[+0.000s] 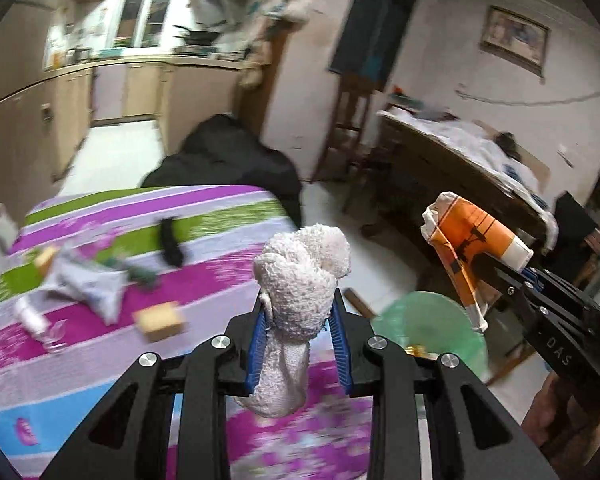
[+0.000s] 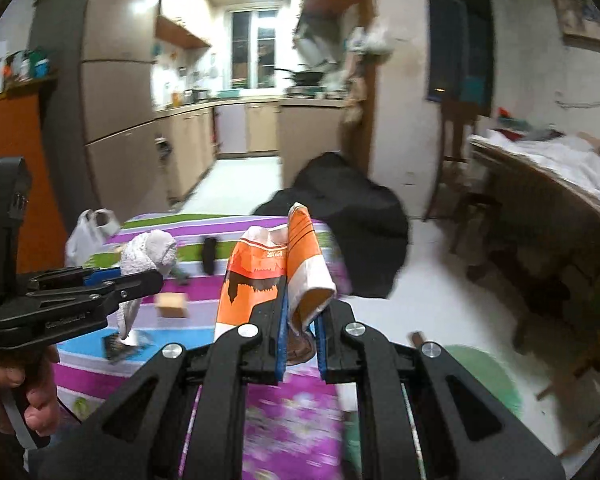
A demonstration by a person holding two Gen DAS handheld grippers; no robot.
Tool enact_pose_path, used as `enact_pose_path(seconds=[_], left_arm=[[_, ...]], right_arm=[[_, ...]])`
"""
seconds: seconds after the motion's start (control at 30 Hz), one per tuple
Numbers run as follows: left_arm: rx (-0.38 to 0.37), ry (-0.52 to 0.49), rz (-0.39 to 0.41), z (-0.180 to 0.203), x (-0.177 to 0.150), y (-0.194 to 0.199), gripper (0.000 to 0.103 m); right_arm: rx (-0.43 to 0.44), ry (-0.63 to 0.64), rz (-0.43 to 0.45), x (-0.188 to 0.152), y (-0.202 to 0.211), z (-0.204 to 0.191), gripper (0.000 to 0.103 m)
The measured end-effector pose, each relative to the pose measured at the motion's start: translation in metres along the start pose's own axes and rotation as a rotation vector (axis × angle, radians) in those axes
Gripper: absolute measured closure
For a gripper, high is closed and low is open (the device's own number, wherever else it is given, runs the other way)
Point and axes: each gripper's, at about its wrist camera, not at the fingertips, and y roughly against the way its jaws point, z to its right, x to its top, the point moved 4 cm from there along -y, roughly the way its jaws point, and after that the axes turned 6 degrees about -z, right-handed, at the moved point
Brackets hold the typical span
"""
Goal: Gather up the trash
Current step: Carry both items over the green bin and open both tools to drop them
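Note:
My left gripper [image 1: 300,312] is shut on a crumpled white paper towel wad [image 1: 300,276], held up above the striped tablecloth [image 1: 100,360]. The same left gripper [image 2: 156,276] and white wad [image 2: 148,256] show at the left of the right wrist view, held by a hand [image 2: 24,392]. My right gripper [image 2: 302,316] is shut on a flattened orange and white paper cup [image 2: 272,276]; it appears at the right of the left wrist view too, right gripper [image 1: 480,264] with the orange cup [image 1: 468,248]. A green-lined bin [image 1: 428,332] stands on the floor beneath.
On the tablecloth lie a crumpled grey wrapper [image 1: 88,280], two small cardboard boxes [image 1: 160,320], a white bottle [image 1: 32,316], a black object [image 1: 170,242] and a white plastic bag [image 2: 84,236]. A black bag [image 2: 352,216] sits on the floor. A cluttered wooden table [image 2: 540,200] stands right.

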Motion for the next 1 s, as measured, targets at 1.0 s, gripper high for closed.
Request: enact_pose_path(seconds=[1.0], left_arm=[[-0.131,-0.207,-0.359,0.220,-0.026,-0.227,0.073]], right_arm=[[-0.221,-0.227,-0.326,-0.104,-0.036,0.219,0.093]])
